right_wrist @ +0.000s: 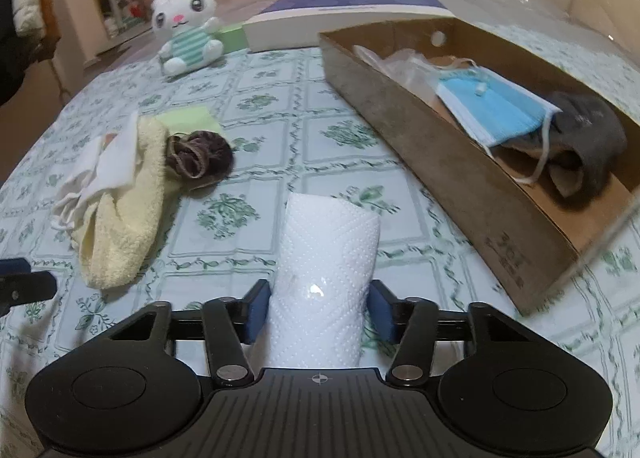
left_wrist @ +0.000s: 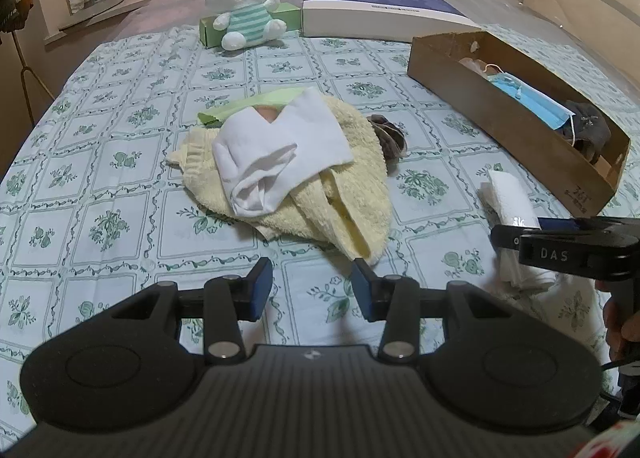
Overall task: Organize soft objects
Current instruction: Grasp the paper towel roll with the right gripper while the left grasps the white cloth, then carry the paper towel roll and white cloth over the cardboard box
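Right wrist view has the right gripper with its blue pads against both sides of a white embossed paper-towel roll, which lies on the green-and-white floral bedsheet; the pads appear to press it, though how firmly is hard to judge. At two o'clock from the roll sits a long brown cardboard tray holding a blue pleated face mask, a dark grey cloth and some clear plastic. At ten o'clock lies a pale yellow terry towel with a brown hair scrunchie touching its far edge.

Left wrist view shows the left gripper part-way open over bare sheet, nothing between its pads. At twelve o'clock from it a white folded cloth rests on the yellow towel, a light green cloth poking out behind. Farther off, a white plush bunny in a striped teal shirt leans on a green box, beside a flat white-and-navy box.
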`<act>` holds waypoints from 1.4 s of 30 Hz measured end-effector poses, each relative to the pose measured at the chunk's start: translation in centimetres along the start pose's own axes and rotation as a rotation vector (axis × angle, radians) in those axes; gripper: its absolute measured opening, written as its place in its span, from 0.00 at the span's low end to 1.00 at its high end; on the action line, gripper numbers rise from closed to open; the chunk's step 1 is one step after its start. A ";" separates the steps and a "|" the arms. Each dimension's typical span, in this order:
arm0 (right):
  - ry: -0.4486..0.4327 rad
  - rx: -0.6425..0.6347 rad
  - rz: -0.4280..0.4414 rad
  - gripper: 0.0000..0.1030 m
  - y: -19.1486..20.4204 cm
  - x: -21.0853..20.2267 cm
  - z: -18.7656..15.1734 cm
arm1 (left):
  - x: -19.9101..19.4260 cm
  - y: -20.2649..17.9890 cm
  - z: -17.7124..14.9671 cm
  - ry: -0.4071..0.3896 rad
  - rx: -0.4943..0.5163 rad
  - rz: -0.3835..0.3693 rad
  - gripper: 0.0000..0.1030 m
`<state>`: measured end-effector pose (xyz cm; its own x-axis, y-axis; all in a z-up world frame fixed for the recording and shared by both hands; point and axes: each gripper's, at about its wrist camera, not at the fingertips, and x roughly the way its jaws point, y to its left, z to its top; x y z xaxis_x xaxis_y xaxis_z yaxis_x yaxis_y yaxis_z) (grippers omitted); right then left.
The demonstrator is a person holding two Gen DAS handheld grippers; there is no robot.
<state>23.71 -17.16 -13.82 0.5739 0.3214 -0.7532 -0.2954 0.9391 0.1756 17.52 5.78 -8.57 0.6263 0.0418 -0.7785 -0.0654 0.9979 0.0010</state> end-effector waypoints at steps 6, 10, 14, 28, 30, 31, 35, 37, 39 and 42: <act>-0.055 -0.055 0.027 0.37 1.4 0.1 1.5 | 0.6 0.3 0.7 -0.032 0.019 0.014 0.43; -0.084 -0.067 0.051 0.37 2.2 0.1 2.8 | 1.2 0.5 1.6 -0.067 0.054 0.046 0.46; -0.101 -0.077 0.072 0.37 2.9 0.4 3.8 | 2.1 1.0 2.5 -0.092 0.076 0.073 0.49; -0.078 -0.070 0.091 0.37 3.0 1.9 4.3 | 5.6 0.8 2.6 -0.106 0.268 0.161 0.50; -0.076 -0.073 0.091 0.37 3.1 2.1 4.4 | 5.9 0.8 2.7 -0.112 0.276 0.161 0.50; -0.075 -0.074 0.091 0.37 3.2 2.1 4.4 | 6.1 0.9 2.7 -0.117 0.279 0.160 0.49; -0.077 -0.077 0.094 0.37 3.3 2.1 4.4 | 6.5 1.2 3.0 -0.130 0.272 0.149 0.33; -0.080 -0.080 0.094 0.37 3.4 2.0 4.4 | 6.5 1.4 3.1 -0.134 0.256 0.143 0.21; -0.083 -0.080 0.095 0.37 3.4 1.7 4.4 | 6.3 1.8 3.1 -0.141 0.235 0.136 0.13; -0.089 -0.079 0.094 0.37 3.4 1.2 4.4 | 5.5 2.2 3.1 -0.165 0.212 0.140 0.10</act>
<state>26.80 -13.06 -11.37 0.6054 0.4208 -0.6756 -0.4087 0.8927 0.1897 23.26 8.39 -10.90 0.7412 0.1704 -0.6493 -0.0072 0.9692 0.2461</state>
